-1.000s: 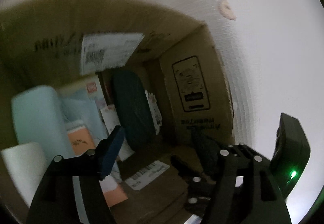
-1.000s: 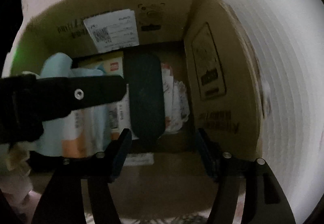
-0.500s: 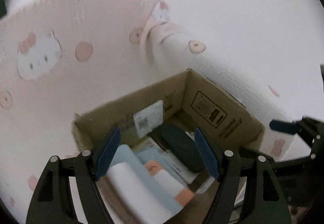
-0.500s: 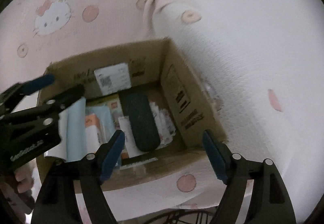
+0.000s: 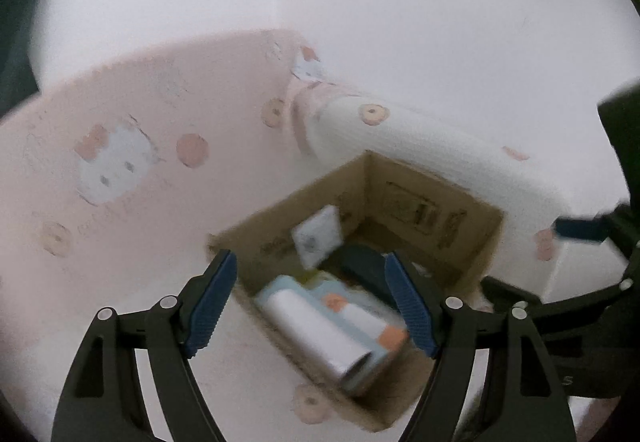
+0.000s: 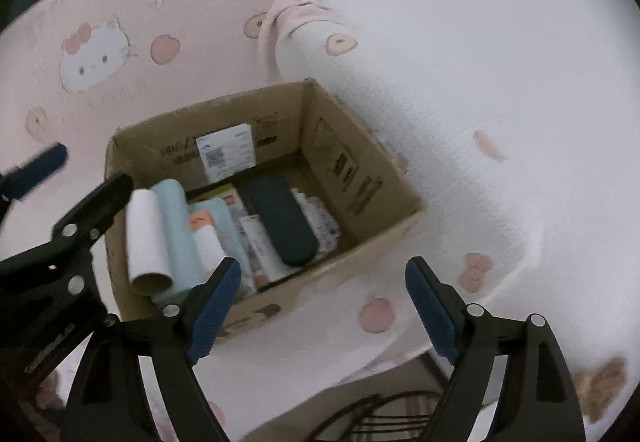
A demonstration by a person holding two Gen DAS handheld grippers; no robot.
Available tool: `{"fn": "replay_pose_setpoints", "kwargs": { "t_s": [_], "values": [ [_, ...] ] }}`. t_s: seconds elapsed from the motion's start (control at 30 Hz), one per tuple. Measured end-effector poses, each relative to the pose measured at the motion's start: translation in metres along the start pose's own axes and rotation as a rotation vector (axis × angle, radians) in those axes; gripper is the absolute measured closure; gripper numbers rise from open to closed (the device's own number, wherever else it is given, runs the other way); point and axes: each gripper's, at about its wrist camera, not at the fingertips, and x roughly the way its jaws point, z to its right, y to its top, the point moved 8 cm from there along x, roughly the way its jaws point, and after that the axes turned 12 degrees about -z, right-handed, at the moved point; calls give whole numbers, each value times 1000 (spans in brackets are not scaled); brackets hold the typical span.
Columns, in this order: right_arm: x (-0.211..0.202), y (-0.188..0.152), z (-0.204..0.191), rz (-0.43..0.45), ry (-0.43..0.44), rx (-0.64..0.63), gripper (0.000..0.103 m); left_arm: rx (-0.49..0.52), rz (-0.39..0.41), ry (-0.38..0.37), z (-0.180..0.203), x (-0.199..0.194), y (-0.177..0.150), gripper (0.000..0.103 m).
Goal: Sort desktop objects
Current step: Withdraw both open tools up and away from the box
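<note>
Both grippers have pulled up and back out of the box since a second ago, jaws just opening, nothing between them.

From the left wrist: the left gripper [image 5: 310, 302] stands wide apart and empty above one cardboard box [image 5: 436, 202] on a pink cartoon-print cloth [image 5: 120, 162]. Inside, blurred, lie one white roll [image 5: 316, 334], a pale blue pack [image 5: 280, 288] and one dark case [image 5: 360, 266], all below and beyond the pads. The right gripper [image 5: 580, 230] shows at the right edge.

From the right wrist: the right gripper [image 6: 324, 310] gapes empty, nearer than the box [image 6: 360, 178]. One roll [image 6: 144, 234], one dark case [image 6: 284, 218] and one label [image 6: 226, 152] on the far wall are visible. The left gripper [image 6: 76, 178] is at the left edge.
</note>
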Motion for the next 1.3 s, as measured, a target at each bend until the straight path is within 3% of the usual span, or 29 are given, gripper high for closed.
{"fn": "replay_pose_setpoints", "kwargs": {
  "t_s": [0.13,0.3,0.47,0.53,0.63,0.87,1.03,1.3],
  "values": [
    [-6,2,-2,12,-58,-13,13,117,20,151,-2,-6,-2,23],
    [3,3,-8,-7,-29,-16,13,200,7,215,0,0,-9,23],
    [10,0,-5,-19,-36,-21,13,141,-51,123,3,6,-13,23],
    [9,-1,-1,-17,-14,-7,13,103,-78,45,3,8,-12,23],
    [6,0,7,1,43,24,13,63,-88,1,3,9,-11,23],
    [2,2,17,16,207,105,13,43,-113,-37,8,11,-10,23],
    [2,2,23,19,233,133,13,26,-132,-68,13,15,-9,23],
    [9,-2,32,1,259,172,13,37,-116,-38,22,16,-7,23]
  ]
}}
